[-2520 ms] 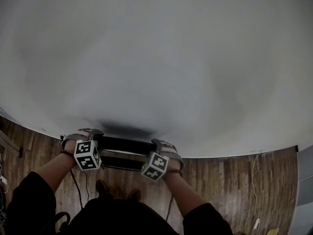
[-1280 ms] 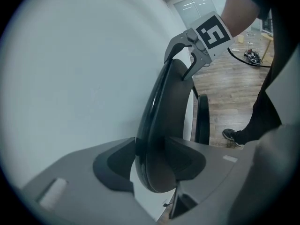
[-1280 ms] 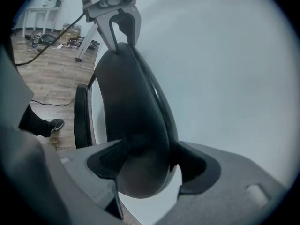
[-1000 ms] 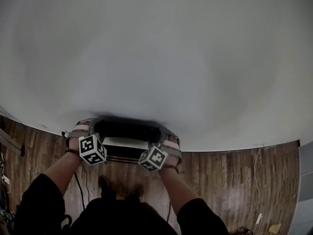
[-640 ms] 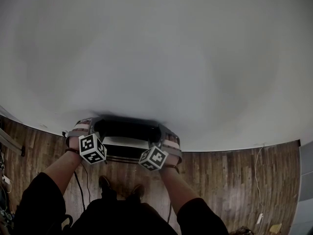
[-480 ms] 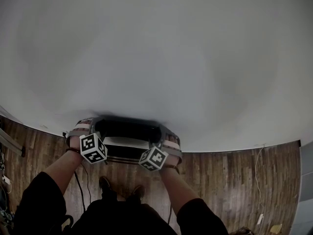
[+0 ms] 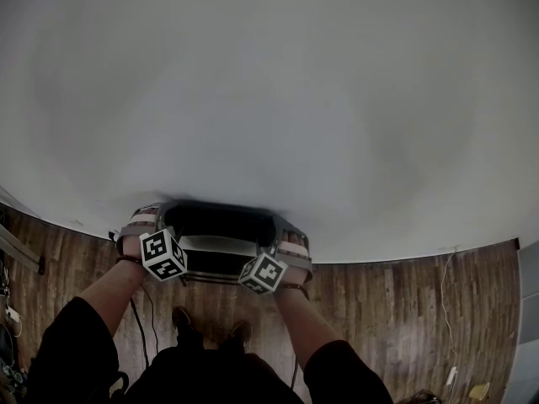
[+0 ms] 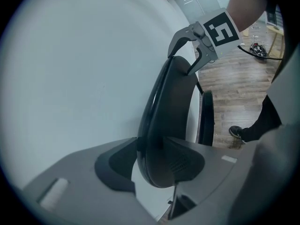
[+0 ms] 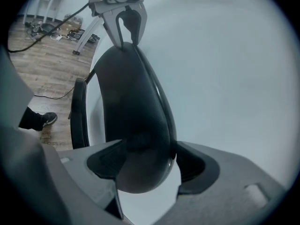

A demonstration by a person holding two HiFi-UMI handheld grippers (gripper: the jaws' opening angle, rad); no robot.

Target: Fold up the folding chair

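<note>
The black folding chair's backrest point(image 7: 217, 224) stands upright close to the white wall, with a paler panel point(image 7: 215, 244) just behind it. My left gripper point(image 7: 156, 219) holds the backrest's left end and my right gripper point(image 7: 282, 231) its right end. In the left gripper view the backrest point(image 8: 171, 107) runs between the pads of the left gripper point(image 8: 152, 163), which touch it on both sides; these jaws have just been closing on it. In the right gripper view the right gripper point(image 9: 143, 165) clamps the backrest point(image 9: 131, 93) the same way. Each view shows the other gripper at the far end.
The white wall point(image 7: 269, 99) fills most of the head view. Wooden floor point(image 7: 396, 310) lies below, with cables point(image 7: 135, 318) at the left and my shoes point(image 7: 181, 316) under the chair. White table legs point(image 9: 82, 34) and clutter stand far off.
Since 2.5 s ago both grippers and the backrest have shifted up and closer to the wall. Over the last second nothing has visibly moved.
</note>
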